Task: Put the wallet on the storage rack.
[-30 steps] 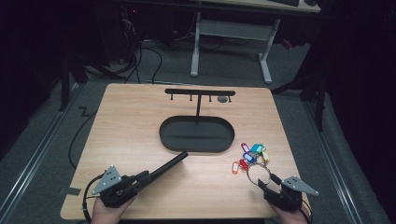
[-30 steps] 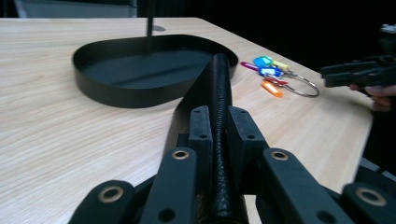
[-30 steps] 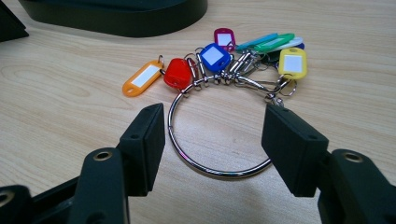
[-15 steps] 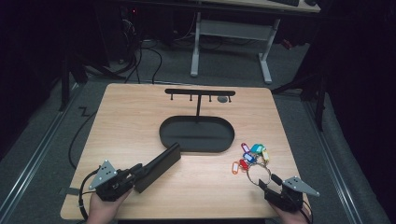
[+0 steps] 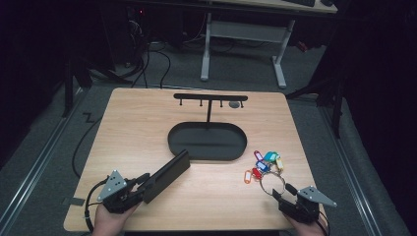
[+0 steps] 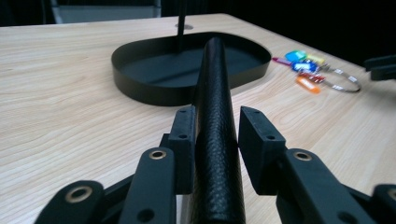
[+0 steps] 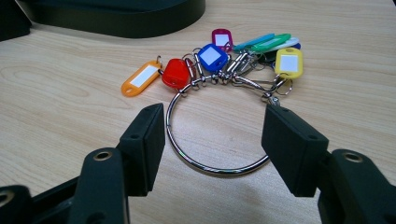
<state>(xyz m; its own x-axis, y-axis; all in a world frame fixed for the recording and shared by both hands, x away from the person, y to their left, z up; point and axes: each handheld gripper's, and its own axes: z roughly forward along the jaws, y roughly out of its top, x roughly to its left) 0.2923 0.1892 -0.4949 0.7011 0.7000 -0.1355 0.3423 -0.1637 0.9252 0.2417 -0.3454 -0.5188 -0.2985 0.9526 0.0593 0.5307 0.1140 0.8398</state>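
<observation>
A black grained-leather case (image 5: 166,175) sticks out of my left gripper (image 5: 142,184) at the table's near left, its far end raised toward the tray. In the left gripper view the case (image 6: 215,93) stands on edge and my left gripper (image 6: 217,135) is shut on it. At the near right, my right gripper (image 5: 282,191) stands open, its jaws on either side of a metal key ring (image 7: 210,165) that lies flat on the table. Several coloured key tags (image 7: 212,56) fan out from the ring's far side. My right gripper (image 7: 215,135) holds nothing.
A black oval tray (image 5: 172,142) sits mid-table with a thin post and a T-shaped hook bar (image 5: 210,97) rising from it. The tray's wall (image 6: 140,91) lies just beyond the case's tip. Bare wood stretches along the left and the back. Dark floor surrounds the table.
My left gripper has turned with the case, so the high view now shows its broad face instead of its thin edge. The right gripper and the key ring have stayed put.
</observation>
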